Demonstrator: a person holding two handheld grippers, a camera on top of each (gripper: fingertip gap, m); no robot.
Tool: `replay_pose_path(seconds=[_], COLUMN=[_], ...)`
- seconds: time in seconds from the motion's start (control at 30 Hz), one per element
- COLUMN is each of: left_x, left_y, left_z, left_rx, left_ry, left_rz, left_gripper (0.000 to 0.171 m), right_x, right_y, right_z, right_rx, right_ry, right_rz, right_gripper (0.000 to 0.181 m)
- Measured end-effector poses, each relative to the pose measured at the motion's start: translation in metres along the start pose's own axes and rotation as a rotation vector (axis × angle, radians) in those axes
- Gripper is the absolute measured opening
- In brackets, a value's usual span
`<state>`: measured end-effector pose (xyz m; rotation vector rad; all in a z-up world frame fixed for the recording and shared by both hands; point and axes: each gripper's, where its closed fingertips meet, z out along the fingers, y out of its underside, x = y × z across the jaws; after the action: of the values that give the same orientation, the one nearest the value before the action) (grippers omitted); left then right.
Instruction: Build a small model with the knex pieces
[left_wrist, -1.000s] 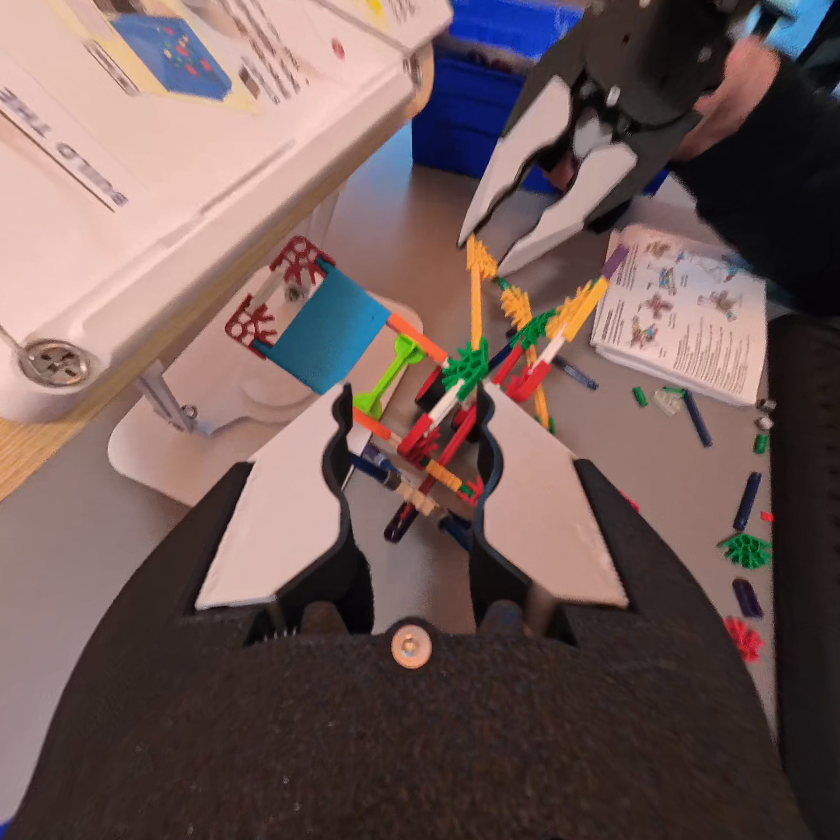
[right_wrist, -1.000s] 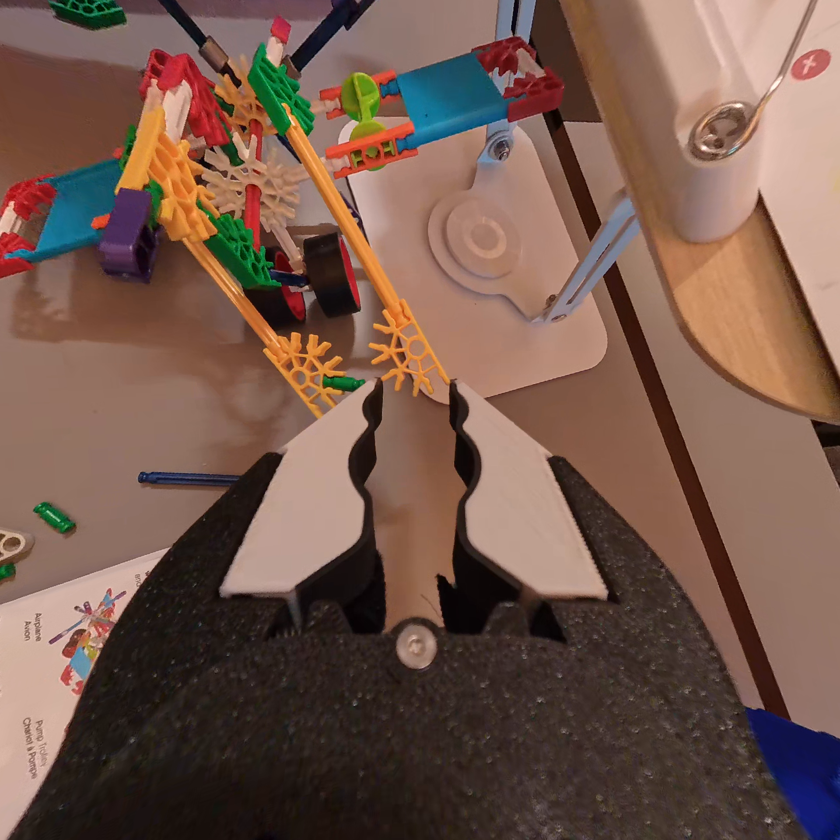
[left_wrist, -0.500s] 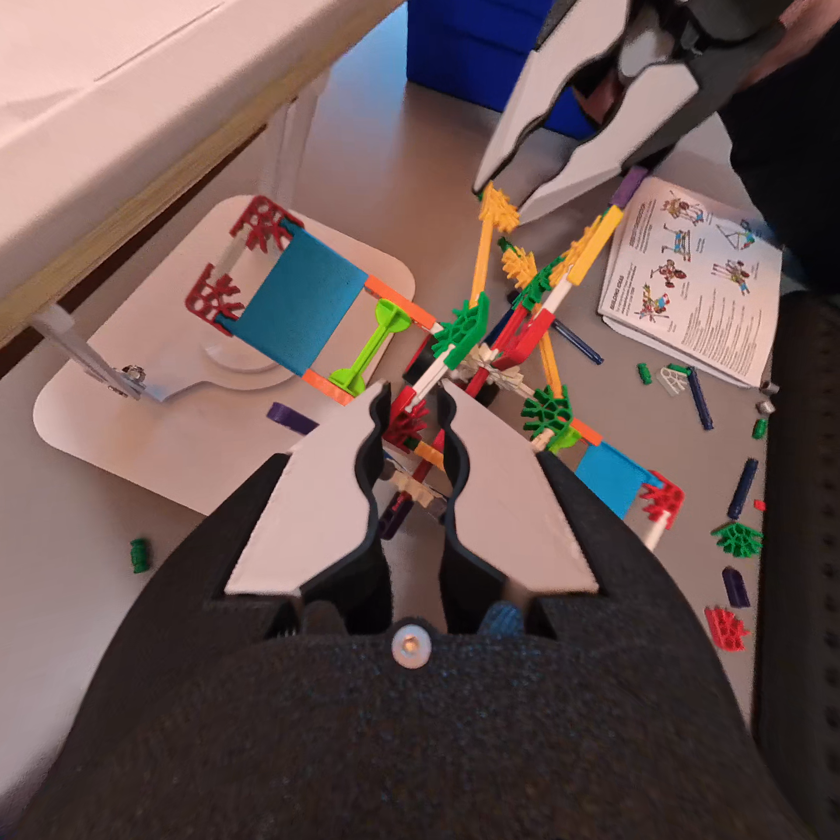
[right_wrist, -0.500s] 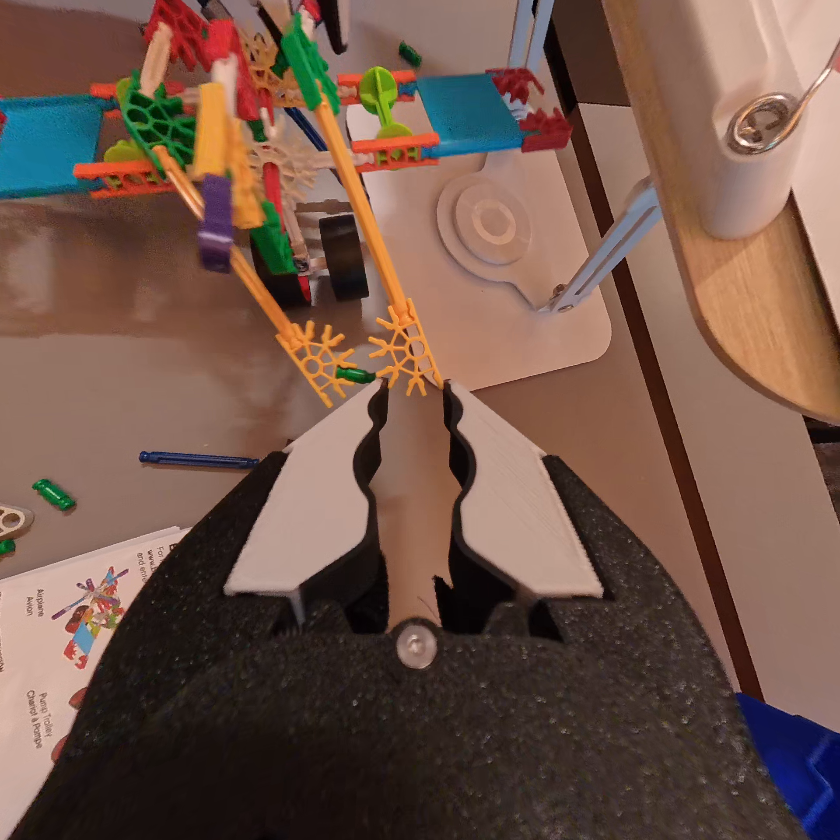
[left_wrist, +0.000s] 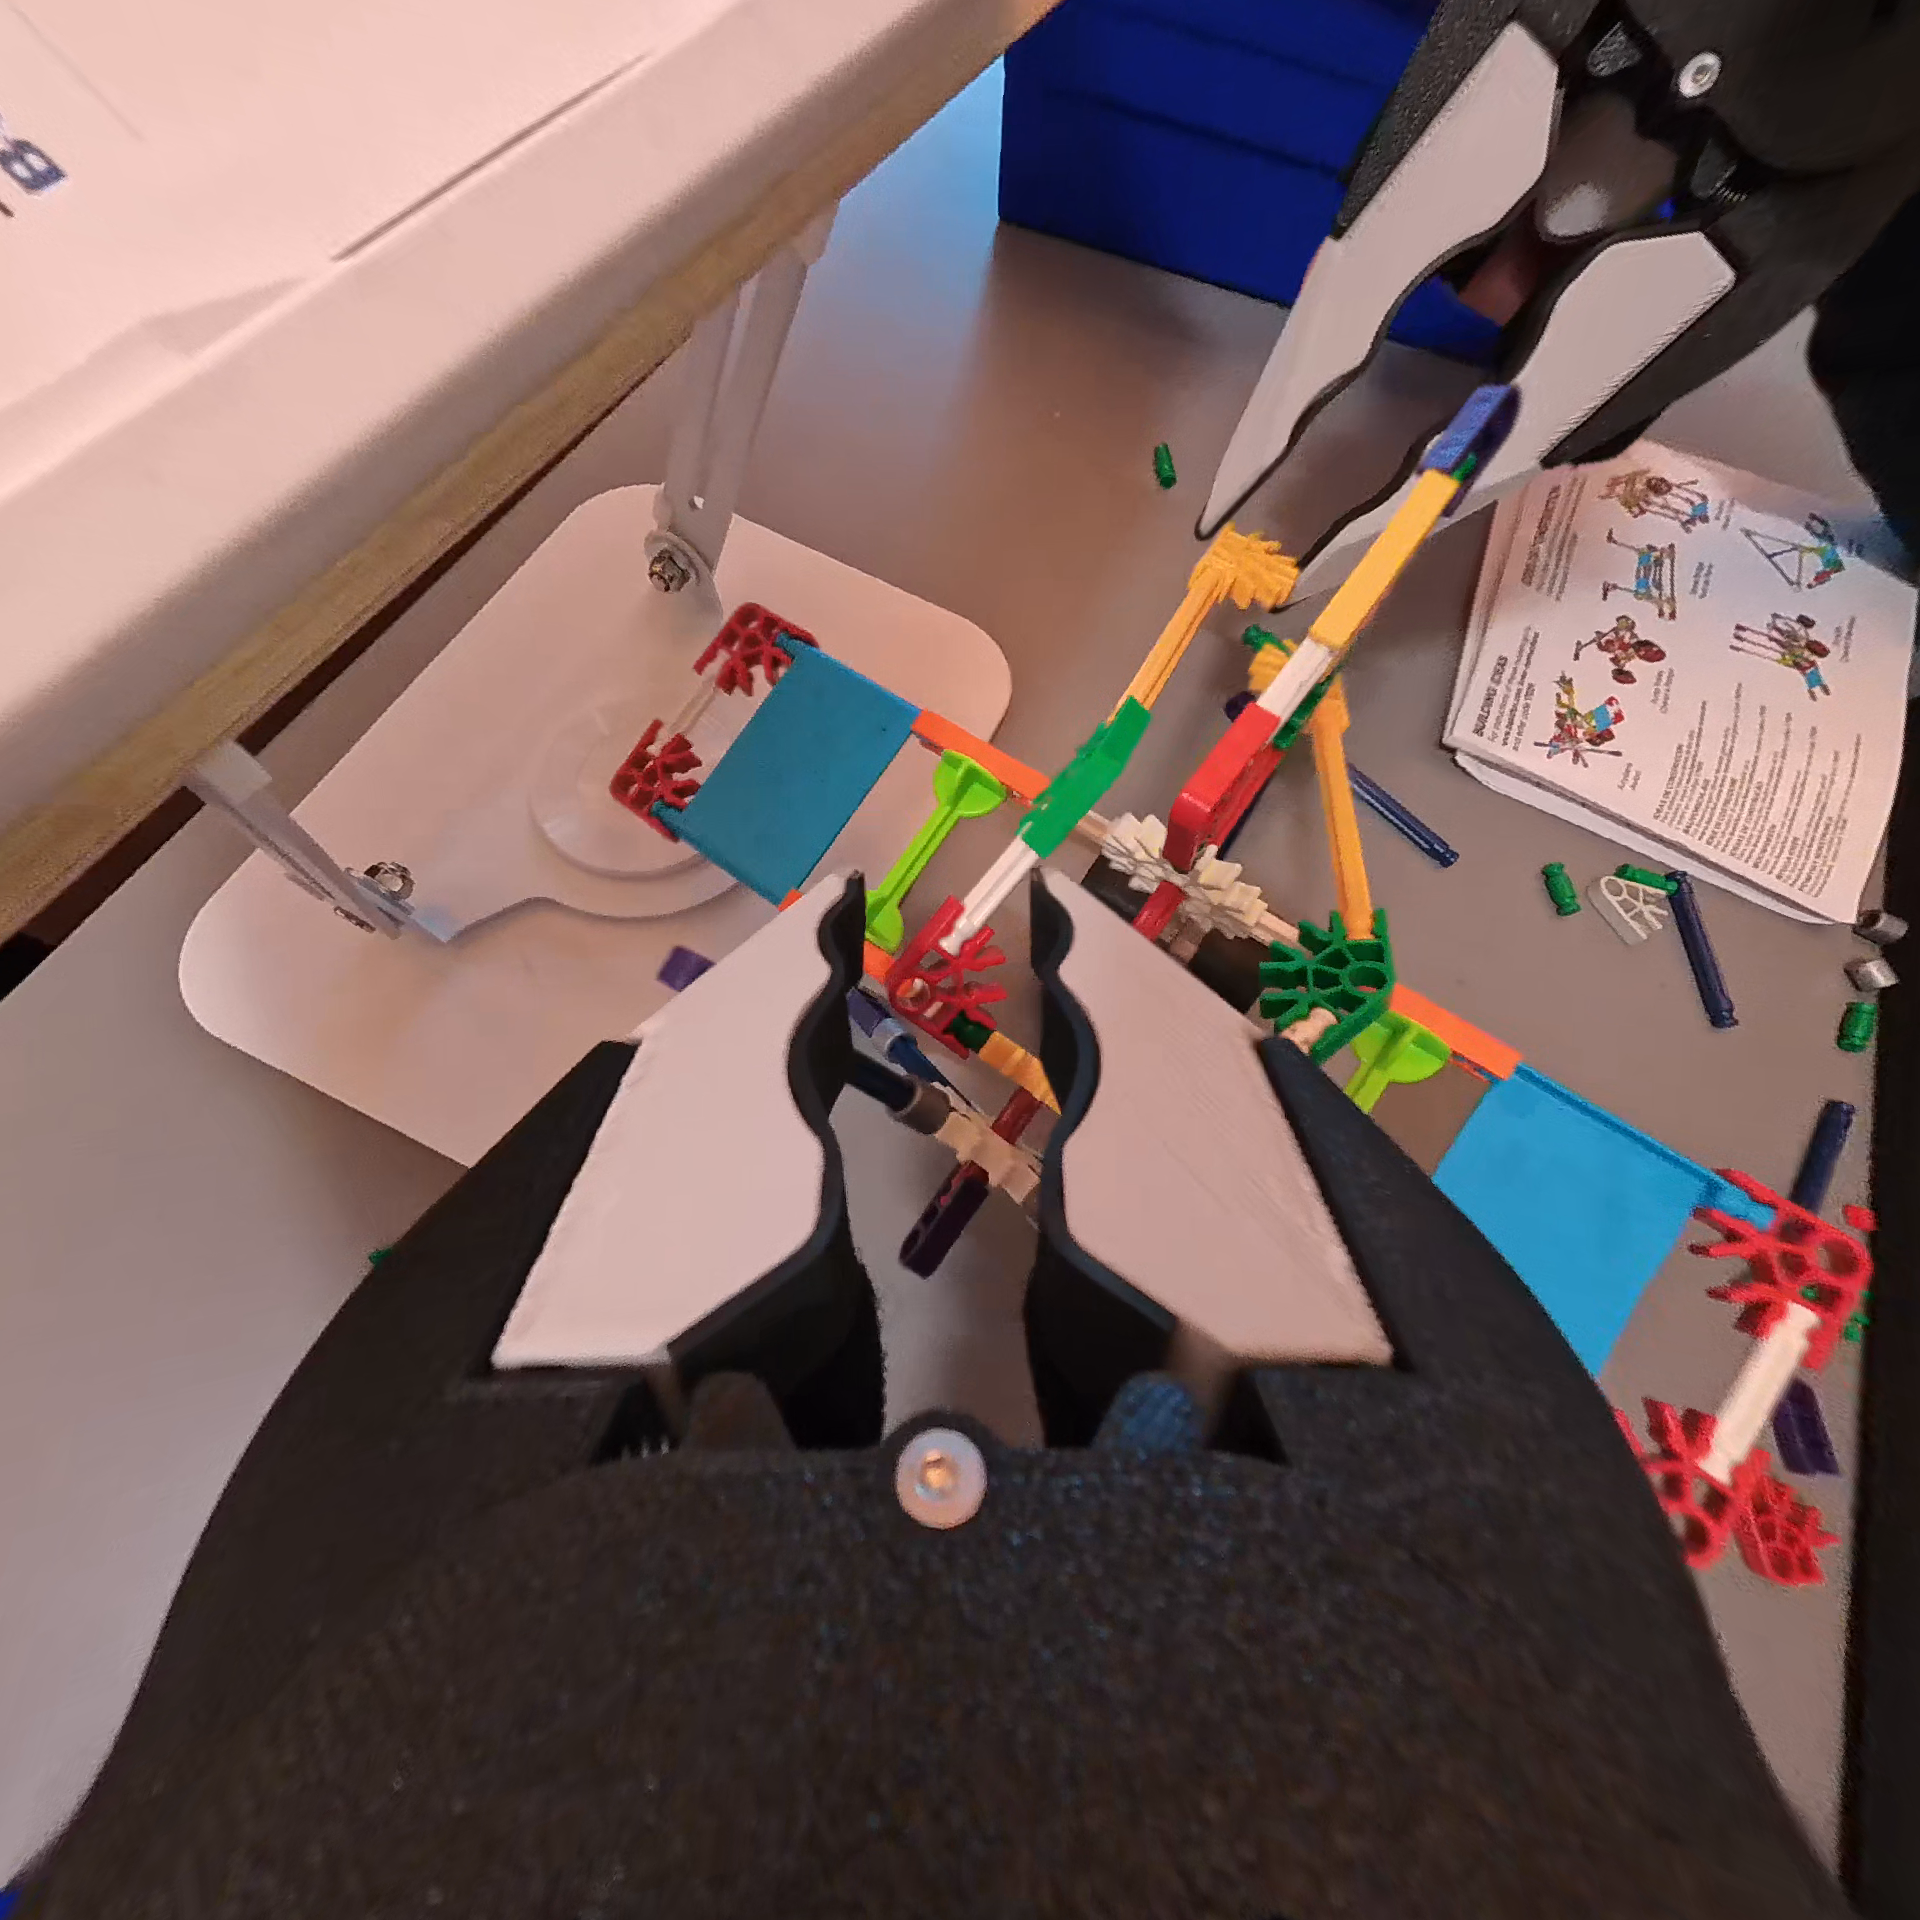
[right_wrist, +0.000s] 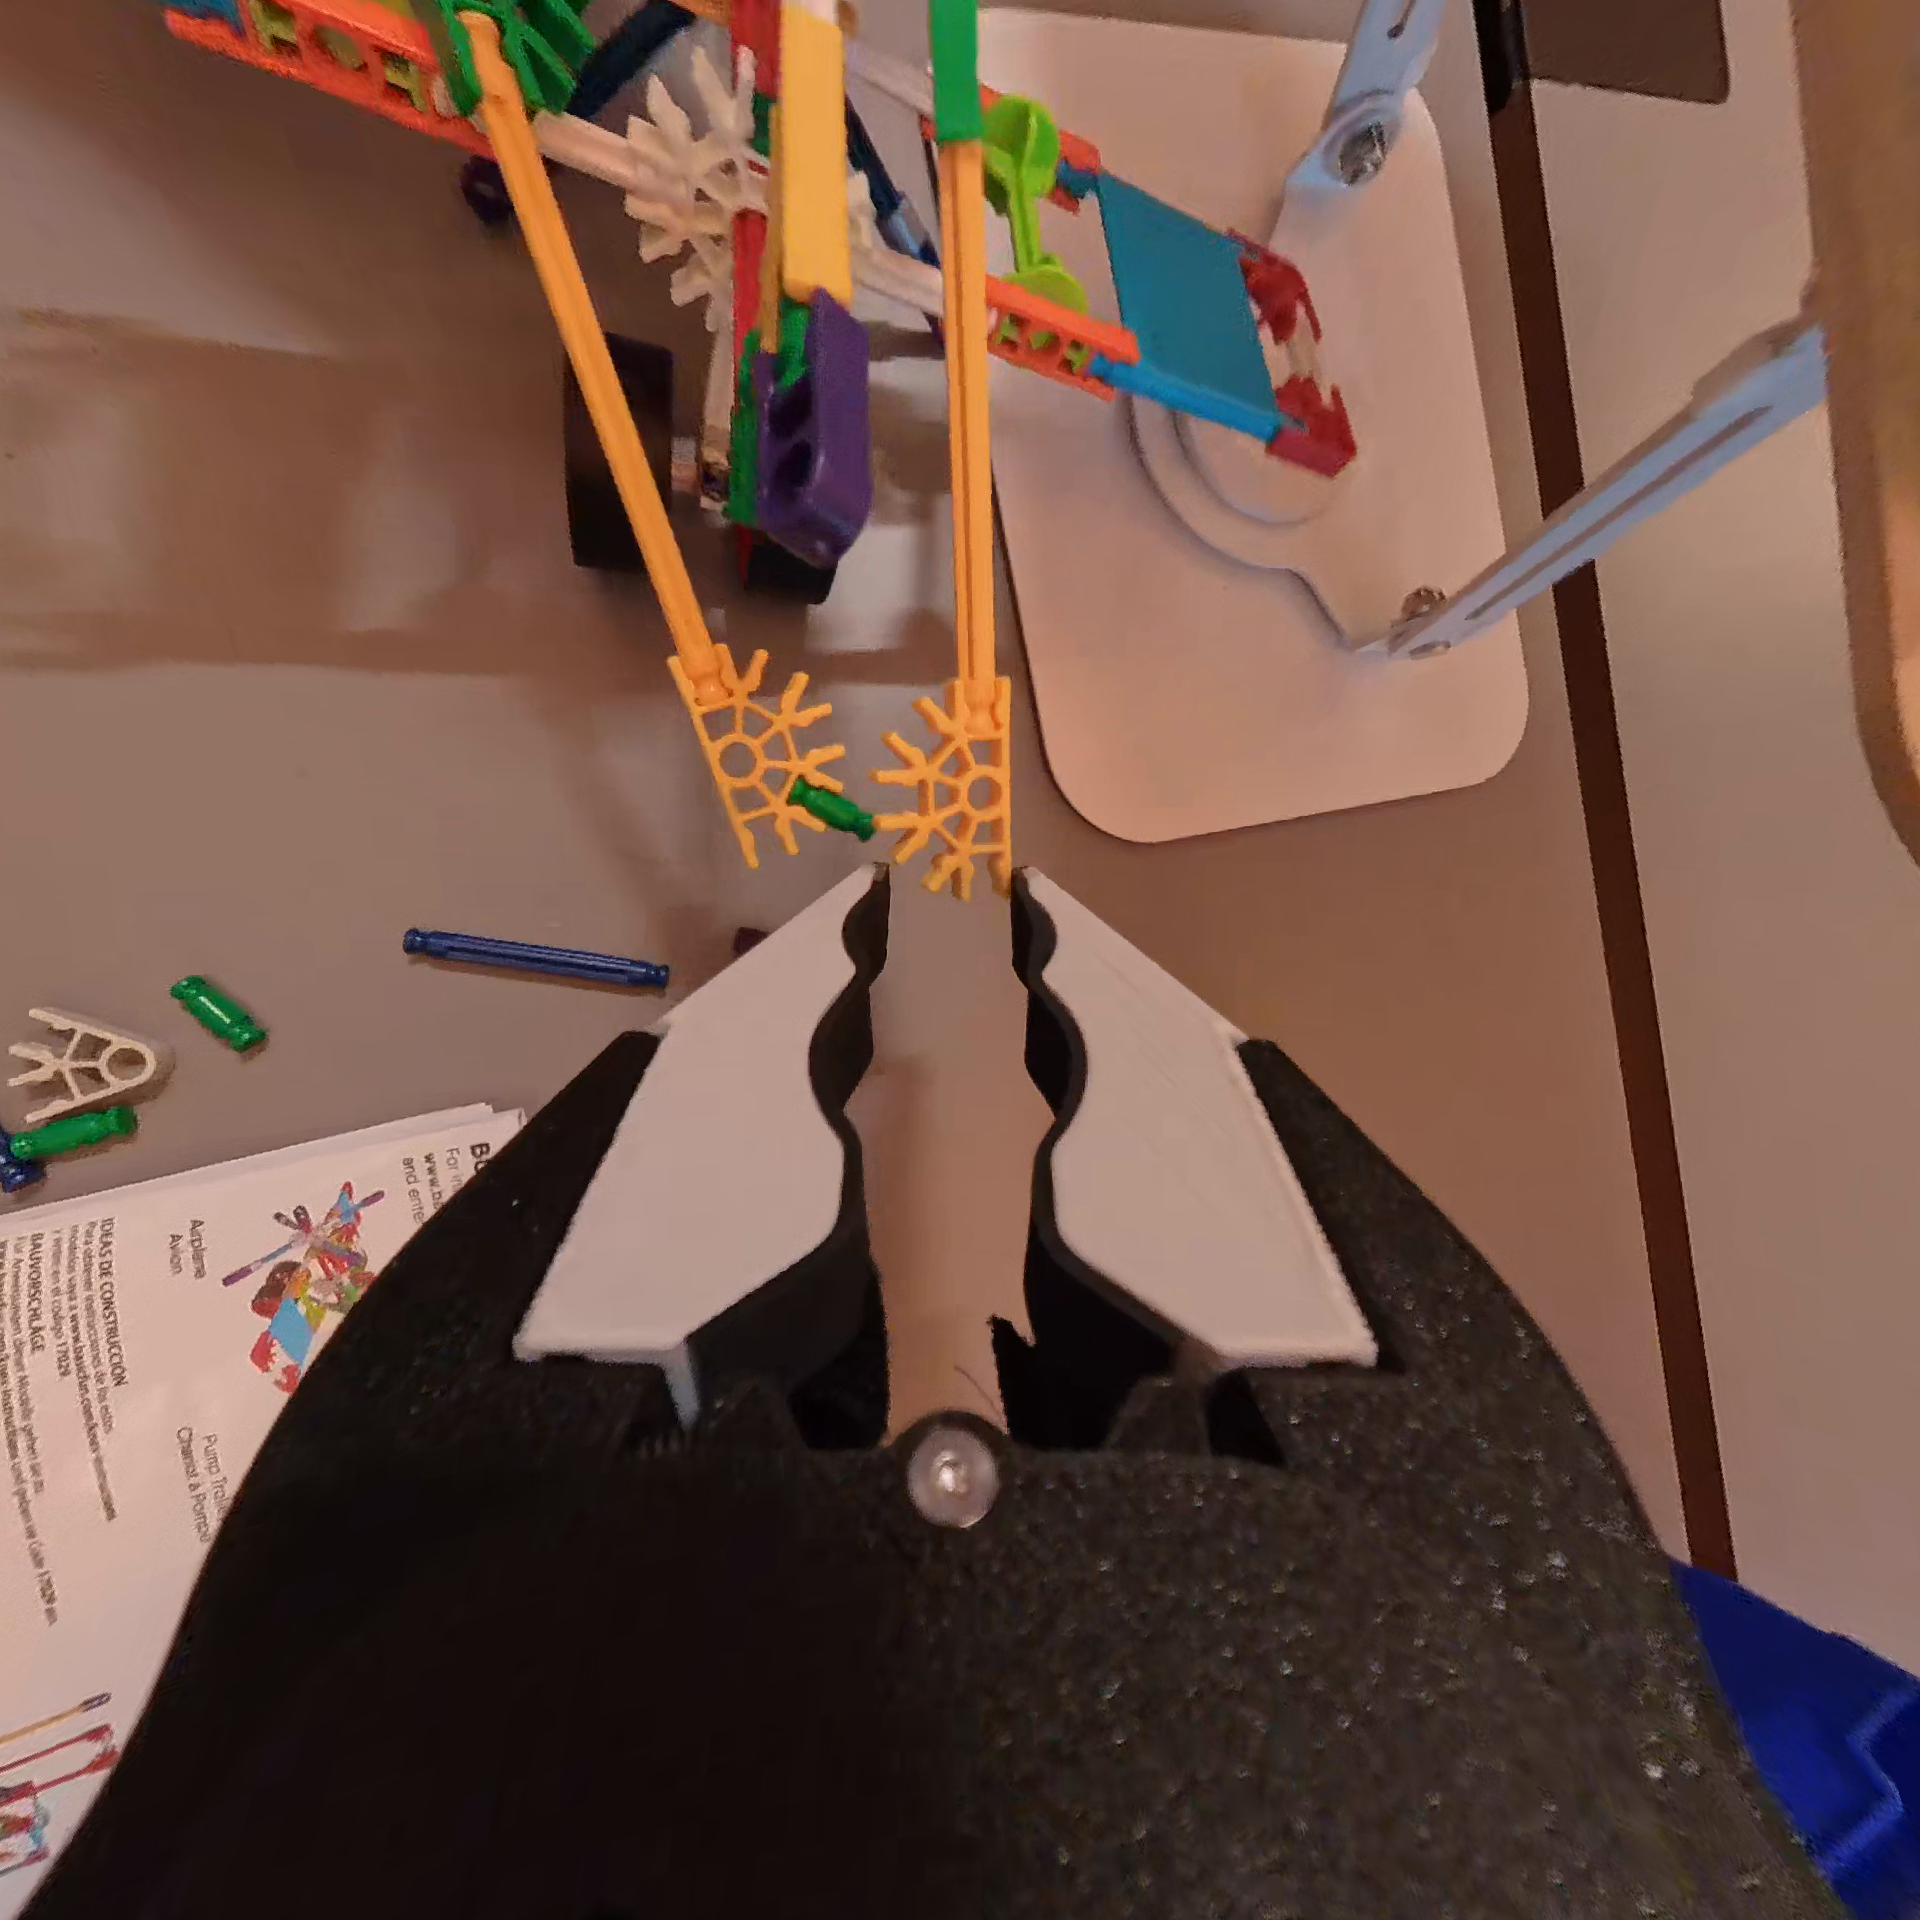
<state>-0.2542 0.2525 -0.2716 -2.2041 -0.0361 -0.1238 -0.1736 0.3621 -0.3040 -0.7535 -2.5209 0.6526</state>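
Colourful rod-and-connector toy model (left_wrist: 1174, 831) stands on the grey tabletop (left_wrist: 987, 416) between the two claws, one blue panel (left_wrist: 790, 774) over the white stand base (left_wrist: 416, 997). Left gripper (left_wrist: 940, 899) is partly open around a red connector (left_wrist: 951, 977); whether it presses it is unclear. Right gripper (right_wrist: 948, 875) is partly open, its fingertips just at a yellow connector (right_wrist: 951, 795), holding nothing; the model's top is cut off there.

Printed text and coloured model illustrations appear on the instruction booklet (left_wrist: 1704, 686). Partial blue lettering stands on the white board (left_wrist: 343, 208) at upper left.
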Motion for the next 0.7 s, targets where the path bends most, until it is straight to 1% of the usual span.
replay_pose_path(seconds=[0.1,0.13,0.2,0.33,0.4,0.43,0.5,0.57,0.63,0.7], left_x=[0.001,0.0,0.002,0.008,0.01,0.011,0.012,0.014,0.016,0.017], left_y=[-0.003,-0.004,-0.003,0.005,0.007,0.007,0.007,0.006,0.006,0.005], left_z=[-0.006,-0.007,-0.01,-0.008,-0.005,-0.004,-0.003,-0.001,0.001,0.001], left_rx=[0.018,0.026,0.03,-0.001,-0.017,-0.021,-0.021,-0.012,-0.01,-0.005], left_ry=[0.021,0.02,0.047,0.096,0.096,0.097,0.098,0.113,0.127,0.14], left_rz=[-0.018,-0.025,-0.056,-0.059,-0.051,-0.045,-0.037,-0.031,-0.041,-0.046], left_gripper=[0.031,0.029,0.026,0.025,0.025,0.026,0.026,0.025,0.02,0.018], right_x=[0.001,0.001,0.0,-0.028,-0.049,-0.051,-0.048,-0.044,-0.048,-0.04], right_y=[0.002,0.001,-0.002,-0.019,-0.029,-0.03,-0.026,-0.028,-0.025,-0.018], right_z=[-0.008,-0.012,-0.022,-0.04,-0.042,-0.038,-0.025,-0.01,0.002,0.011], right_rx=[0.0,0.001,0.006,0.039,0.06,0.045,-0.027,-0.053,-0.076,-0.115], right_ry=[-0.004,0.001,0.013,-0.039,-0.093,-0.08,-0.03,0.019,0.008,0.05], right_rz=[0.004,-0.001,-0.031,-0.164,-0.226,-0.249,-0.293,-0.324,-0.34,-0.366], right_gripper=[0.032,0.037,0.039,0.041,0.041,0.041,0.042,0.043,0.043,0.038])
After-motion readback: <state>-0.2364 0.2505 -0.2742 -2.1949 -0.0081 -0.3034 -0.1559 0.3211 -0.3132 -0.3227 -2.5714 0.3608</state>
